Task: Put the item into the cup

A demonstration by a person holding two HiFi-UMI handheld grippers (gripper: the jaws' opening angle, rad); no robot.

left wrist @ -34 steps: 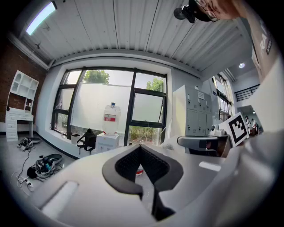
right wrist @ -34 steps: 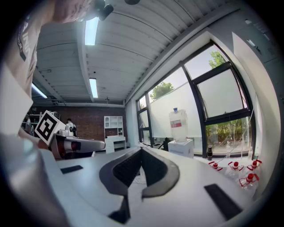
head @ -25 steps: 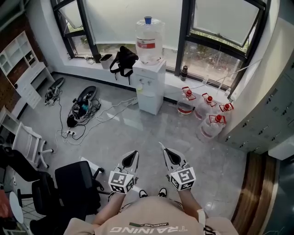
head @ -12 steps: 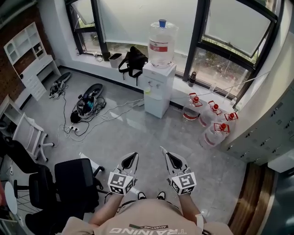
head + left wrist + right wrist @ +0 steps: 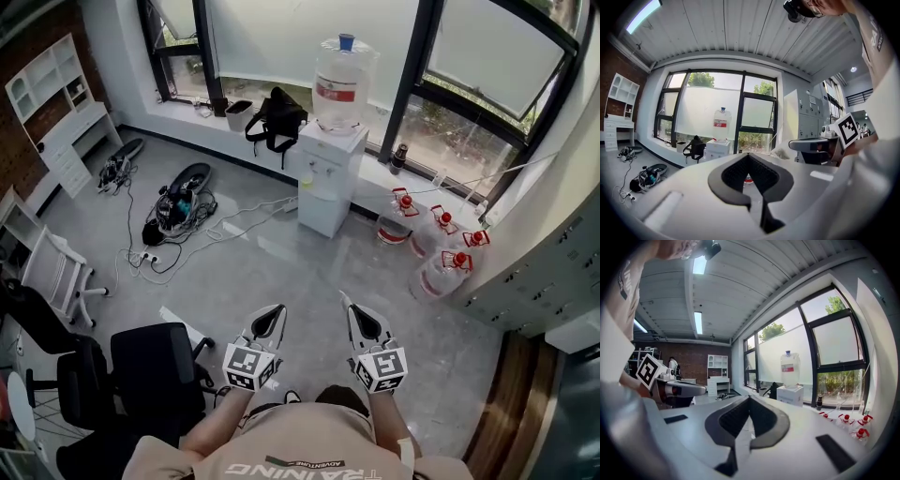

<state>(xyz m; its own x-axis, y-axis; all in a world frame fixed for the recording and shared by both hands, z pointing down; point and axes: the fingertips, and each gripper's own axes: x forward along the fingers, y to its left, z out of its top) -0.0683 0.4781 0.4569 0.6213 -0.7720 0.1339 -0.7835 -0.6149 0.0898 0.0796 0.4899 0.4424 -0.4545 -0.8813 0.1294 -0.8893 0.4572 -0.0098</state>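
Observation:
No cup and no item to put in it show in any view. In the head view my left gripper and right gripper are held side by side in front of the person's chest, above the grey floor and pointing toward a water dispenser. The left gripper has its jaws closed tip to tip with nothing between them. The right gripper is shut and empty as well. Each carries its marker cube near the hand.
A large water bottle tops the dispenser, and spare bottles stand to its right by the window. A black office chair is at lower left, cables and gear lie on the floor, grey lockers line the right.
The head view has swung, so the dispenser and window sit further right in the picture. Both grippers stay shut, side by side, slightly lower in the frame.

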